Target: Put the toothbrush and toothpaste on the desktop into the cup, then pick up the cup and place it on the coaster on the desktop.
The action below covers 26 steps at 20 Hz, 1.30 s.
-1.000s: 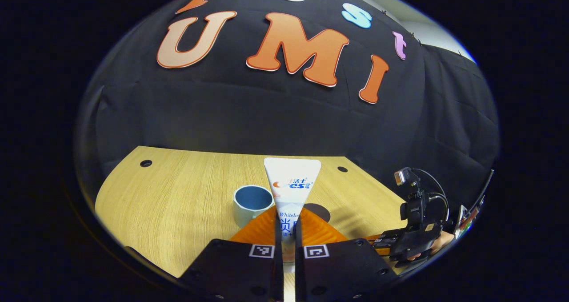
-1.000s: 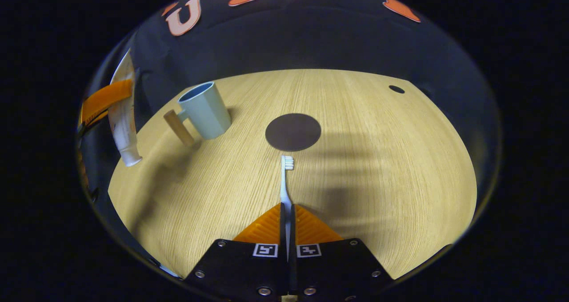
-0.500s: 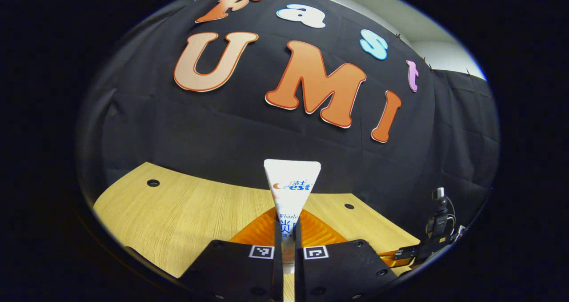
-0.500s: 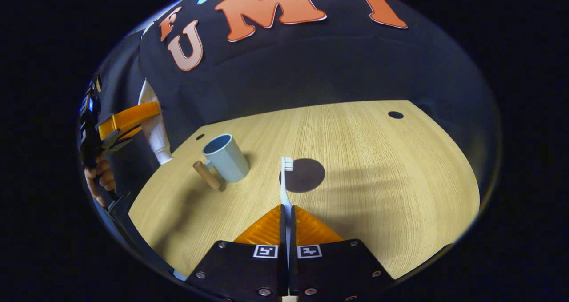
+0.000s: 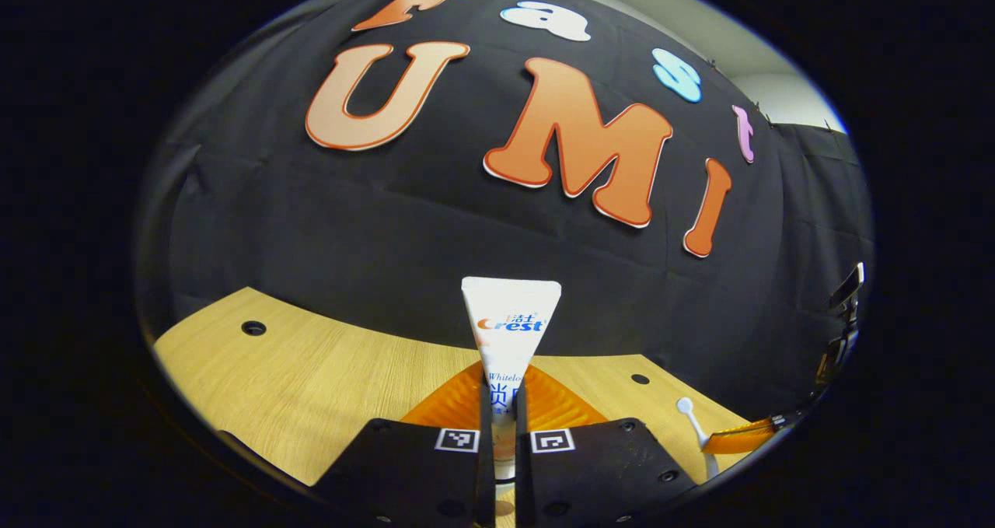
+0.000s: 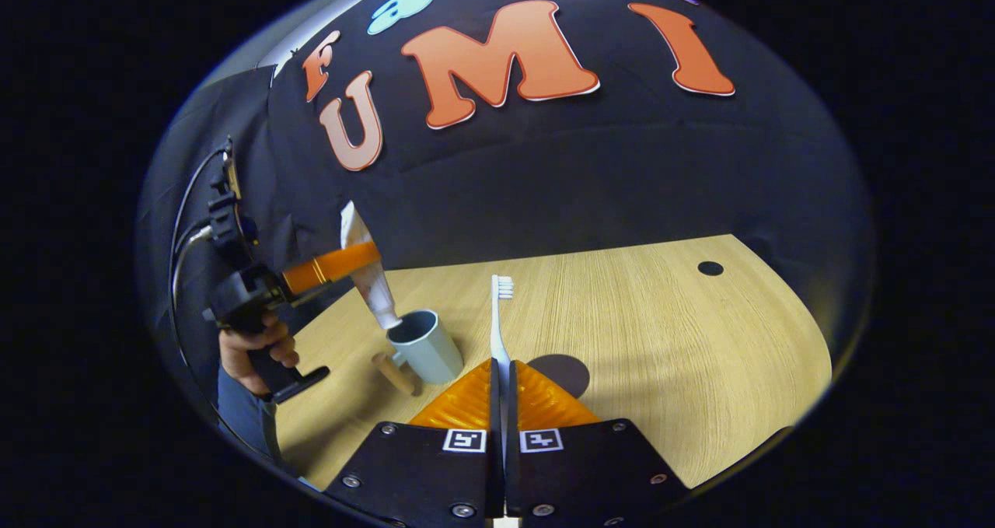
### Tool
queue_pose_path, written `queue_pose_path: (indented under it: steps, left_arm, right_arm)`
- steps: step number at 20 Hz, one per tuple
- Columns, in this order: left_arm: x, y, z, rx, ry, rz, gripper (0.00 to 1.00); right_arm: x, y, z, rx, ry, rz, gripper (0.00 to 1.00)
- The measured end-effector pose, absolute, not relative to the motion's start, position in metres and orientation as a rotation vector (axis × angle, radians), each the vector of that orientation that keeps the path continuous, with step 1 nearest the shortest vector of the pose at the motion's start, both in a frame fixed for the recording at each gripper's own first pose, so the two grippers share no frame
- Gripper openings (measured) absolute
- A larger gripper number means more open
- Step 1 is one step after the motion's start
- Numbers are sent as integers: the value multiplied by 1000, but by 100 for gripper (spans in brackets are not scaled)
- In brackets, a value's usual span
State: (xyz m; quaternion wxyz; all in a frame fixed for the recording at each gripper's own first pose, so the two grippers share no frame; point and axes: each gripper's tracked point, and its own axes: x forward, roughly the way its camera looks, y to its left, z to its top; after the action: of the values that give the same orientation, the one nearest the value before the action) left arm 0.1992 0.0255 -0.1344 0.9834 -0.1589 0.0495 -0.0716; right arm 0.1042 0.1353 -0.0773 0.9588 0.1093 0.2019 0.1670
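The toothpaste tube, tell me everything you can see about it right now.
The white, soft-looking plastic toothpaste tube has a wide flat crimped end and printed lettering. The left gripper is shut on its middle. In the right gripper view it hangs tilted, cap end down, with the white cap at the rim of the pale blue cup, which stands on the wooden desktop.

Both grippers clamped tight: left gripper (image 5: 497,415) pointing 12 o'clock, right gripper (image 6: 501,392) too, hand (image 6: 249,349) at 9.
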Motion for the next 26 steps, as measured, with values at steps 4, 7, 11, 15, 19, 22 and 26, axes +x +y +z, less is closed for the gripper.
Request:
queue_pose_path:
  steps: [4, 7, 11, 15, 19, 22, 26]
  left_arm:
    - [215, 27, -167, -353, 135, -130, 10]
    - [215, 30, -187, -370, 161, -117, 10]
    - [212, 31, -203, -383, 175, -114, 10]
    - [202, 26, -209, -377, 178, -132, 15]
    - [183, 22, -204, -360, 161, -186, 53]
    - [155, 31, -184, -319, 91, -192, 91]
    - [121, 47, -174, -318, 36, -164, 97]
  right_arm:
    - [126, 147, -58, 240, 357, 356, 2]
    - [141, 160, -45, 255, 303, 374, 2]
    - [160, 183, -28, 261, 220, 409, 2]
    - [181, 209, -11, 307, 118, 426, 2]
    - [193, 232, -5, 319, 57, 441, 2]
    - [200, 249, 2, 337, 2, 458, 2]
    - [212, 266, 7, 336, -74, 471, 2]
